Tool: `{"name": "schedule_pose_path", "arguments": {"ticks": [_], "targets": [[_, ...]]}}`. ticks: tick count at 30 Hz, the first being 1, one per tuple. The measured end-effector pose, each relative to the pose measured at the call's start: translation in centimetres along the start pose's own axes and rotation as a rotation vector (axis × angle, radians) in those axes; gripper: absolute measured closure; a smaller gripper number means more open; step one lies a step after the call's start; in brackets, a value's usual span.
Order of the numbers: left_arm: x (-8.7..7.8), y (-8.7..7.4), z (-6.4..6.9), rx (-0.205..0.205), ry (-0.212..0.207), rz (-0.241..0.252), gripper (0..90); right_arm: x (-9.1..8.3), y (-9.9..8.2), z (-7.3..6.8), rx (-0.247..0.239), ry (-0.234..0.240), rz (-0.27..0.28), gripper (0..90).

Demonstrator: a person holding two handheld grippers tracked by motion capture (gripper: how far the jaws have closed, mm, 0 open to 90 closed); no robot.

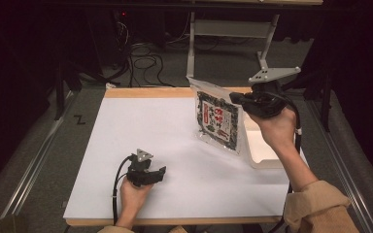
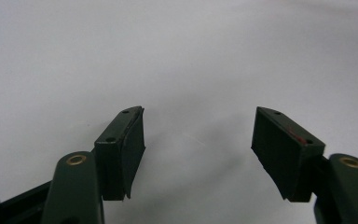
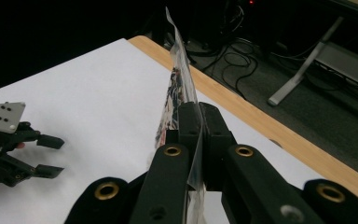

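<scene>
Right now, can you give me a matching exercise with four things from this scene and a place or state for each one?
Things:
1. left claw
2. right claw
3. printed packet
4. white tray

States or places:
a. held upright
b. open, nothing between the jaws
c. lying at the right side of the table
d. shut on a thin edge

Pairs: 1-b, 2-d, 3-a, 4-c

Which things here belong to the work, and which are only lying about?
Part of the work:
- clear plastic packet with black printed label, clamped in the right tongs
- white tray at the table's right edge

Lying about:
- left tongs, open, empty
- black cables on the floor
- grey metal stand
</scene>
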State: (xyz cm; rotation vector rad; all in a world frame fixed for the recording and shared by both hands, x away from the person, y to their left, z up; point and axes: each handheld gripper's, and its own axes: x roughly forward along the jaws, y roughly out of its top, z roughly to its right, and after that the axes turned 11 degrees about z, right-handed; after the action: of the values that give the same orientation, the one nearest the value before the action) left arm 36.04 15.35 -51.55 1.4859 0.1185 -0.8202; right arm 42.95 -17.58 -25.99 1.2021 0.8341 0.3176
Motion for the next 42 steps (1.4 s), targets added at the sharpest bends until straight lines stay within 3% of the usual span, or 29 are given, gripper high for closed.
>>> {"name": "schedule_pose_path", "arguments": {"ticks": [12,38,42], "targets": [[-0.1,0.0,0.1,-0.002,0.001,-0.008,34.6,-2.1,1.0,2.0,0.020,-0.060,0.022,89.9],[-0.3,0.0,0.4,0.001,-0.019,0.007,34.1,-6.2,0.4,6.8,0.071,-0.223,0.071,89.9],[-0.2,0.0,0.5,0.001,-0.019,0.008,34.0,-7.0,0.0,7.7,0.099,-0.256,0.078,89.8]]}}
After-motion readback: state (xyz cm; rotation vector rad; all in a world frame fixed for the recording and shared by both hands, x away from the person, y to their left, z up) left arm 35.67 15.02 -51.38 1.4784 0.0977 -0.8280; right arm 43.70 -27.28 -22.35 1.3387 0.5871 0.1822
